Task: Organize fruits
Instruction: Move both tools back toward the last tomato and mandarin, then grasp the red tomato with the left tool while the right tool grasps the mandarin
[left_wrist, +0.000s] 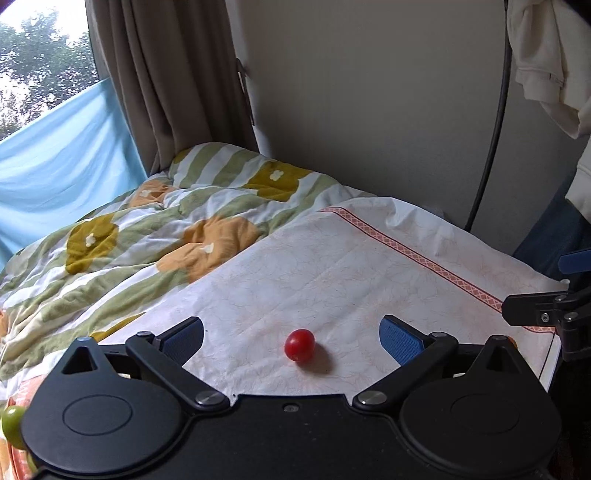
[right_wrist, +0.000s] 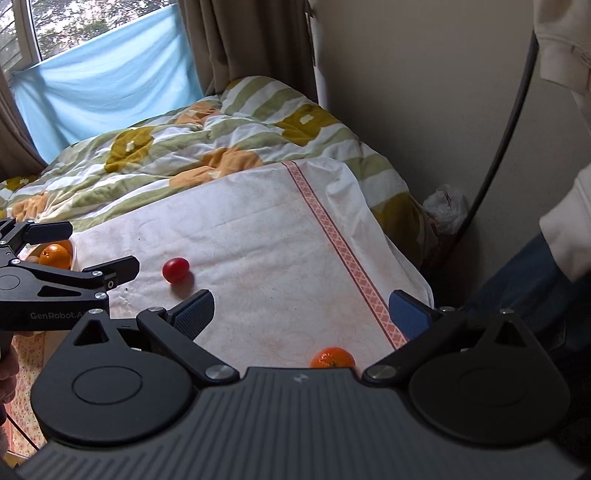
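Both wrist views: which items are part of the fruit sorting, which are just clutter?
Job: red tomato on the white cloth; mandarin near its edge; orange in a bowl at the left; green fruit; both open grippers.
Clutter: floral quilt, curtain, blue sheet, plastic bag.

Soft window (left_wrist: 44, 55) daylight, fisheye-bent edges, mild blur

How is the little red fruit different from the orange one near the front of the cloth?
The red fruit is deep red, smooth and shiny; the orange fruit is bright orange with a duller skin. The red fruit lies out on the white cloth, in full view, and the left gripper is open around it. The orange fruit sits close below the right gripper, partly hidden behind its body. Both are small, round, and rest on the cloth unheld.
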